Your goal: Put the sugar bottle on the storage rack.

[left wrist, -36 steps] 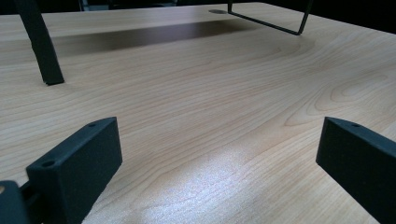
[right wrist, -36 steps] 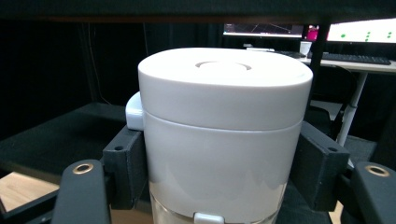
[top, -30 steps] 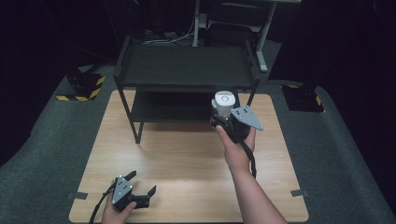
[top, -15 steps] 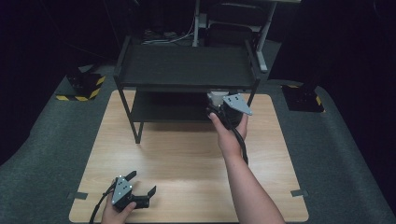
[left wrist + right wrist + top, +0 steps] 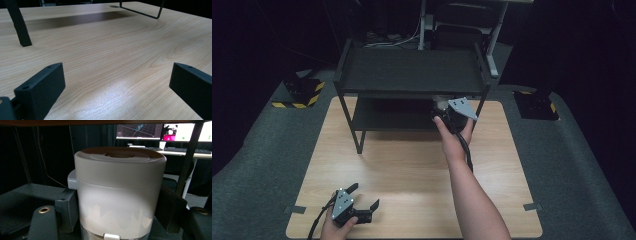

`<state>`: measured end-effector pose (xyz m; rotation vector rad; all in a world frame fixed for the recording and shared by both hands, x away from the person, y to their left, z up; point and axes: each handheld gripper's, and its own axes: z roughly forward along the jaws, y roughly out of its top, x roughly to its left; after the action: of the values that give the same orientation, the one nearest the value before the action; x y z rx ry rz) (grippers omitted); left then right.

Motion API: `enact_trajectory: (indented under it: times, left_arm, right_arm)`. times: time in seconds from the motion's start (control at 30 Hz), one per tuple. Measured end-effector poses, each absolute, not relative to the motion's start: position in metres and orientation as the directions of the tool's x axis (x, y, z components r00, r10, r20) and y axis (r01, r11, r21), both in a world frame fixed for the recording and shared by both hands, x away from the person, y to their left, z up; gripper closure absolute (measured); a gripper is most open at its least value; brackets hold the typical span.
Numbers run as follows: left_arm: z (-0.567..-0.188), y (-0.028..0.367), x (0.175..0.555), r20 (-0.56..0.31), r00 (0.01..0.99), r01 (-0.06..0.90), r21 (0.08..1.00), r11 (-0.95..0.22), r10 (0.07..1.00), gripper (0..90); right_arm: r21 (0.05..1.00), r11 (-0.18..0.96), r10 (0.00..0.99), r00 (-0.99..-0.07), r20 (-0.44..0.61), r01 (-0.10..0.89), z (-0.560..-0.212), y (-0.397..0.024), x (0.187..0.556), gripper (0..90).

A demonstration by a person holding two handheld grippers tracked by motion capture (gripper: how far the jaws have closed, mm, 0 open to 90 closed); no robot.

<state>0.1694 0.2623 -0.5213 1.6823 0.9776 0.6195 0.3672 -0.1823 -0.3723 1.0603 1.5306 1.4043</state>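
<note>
A person sits at a wooden table (image 5: 412, 170) that carries a black two-tier rack (image 5: 412, 70) at its far edge. The right gripper (image 5: 451, 116) reaches toward twelve o'clock and is clamped on a white lidded canister (image 5: 120, 192), holding it just under the rack's top shelf and over the lower shelf (image 5: 22, 195). In the right gripper view the black jaws press the canister's straight walls at nine and three o'clock, below the lid seam. A small tab juts from the lid at nine o'clock.

The canister looks rigid, smooth and fairly glossy, so it may slip if the squeeze loosens. Its weight cannot be judged, since the contents are hidden. The plain side walls below the lid seem the safest place to hold; the lid might lift off.

The left gripper (image 5: 359, 200) rests on the table at seven o'clock, jaws spread wide with nothing between them.
</note>
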Motion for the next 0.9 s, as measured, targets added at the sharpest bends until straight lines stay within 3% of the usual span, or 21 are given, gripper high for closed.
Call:
enact_trajectory:
  times: [0.7, 0.9]
  left_arm:
    - [-0.5213, 0.2618, 0.169, -0.061, 0.532, 0.303, 0.945, -0.122, 0.844, 0.4]
    - [-0.5211, 0.262, 0.1693, -0.062, 0.533, 0.304, 0.945, -0.122, 0.844, 0.4]
  right_arm:
    - [0.996, 0.061, 0.942, -0.334, -0.037, 0.061, -0.3757, -0.1766, 0.3706, 30.5]
    - [0.995, 0.092, 0.939, -0.336, -0.072, 0.044, -0.3718, -0.1768, 0.3654, 20.2]
